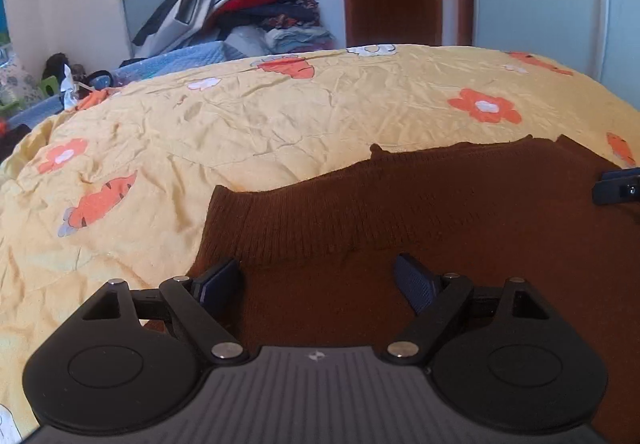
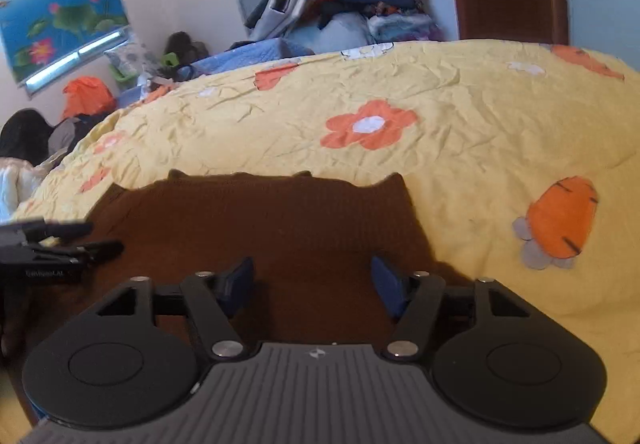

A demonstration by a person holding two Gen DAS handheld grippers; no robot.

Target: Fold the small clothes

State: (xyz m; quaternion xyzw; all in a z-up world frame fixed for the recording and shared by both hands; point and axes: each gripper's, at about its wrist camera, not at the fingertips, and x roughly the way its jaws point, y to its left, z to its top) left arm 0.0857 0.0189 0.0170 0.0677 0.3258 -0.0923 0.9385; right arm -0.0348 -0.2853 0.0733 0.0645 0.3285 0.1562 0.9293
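Brown knitted sweater [image 1: 400,212] lies flat on the yellow flowered bedspread [image 1: 280,116], filling the 3-to-6 o'clock part of the left wrist view, where its ribbed band [image 1: 304,220] shows plainly. The left gripper [image 1: 320,284] hangs over it with jaws wide and nothing between them, the right gripper's tip [image 1: 618,186] peeking in at 3 o'clock. Only the right wrist view shows a lotus wall picture [image 2: 56,0] at 10 o'clock and the right gripper [image 2: 312,284], jaws apart and seemingly empty over the somewhat blurred knit.
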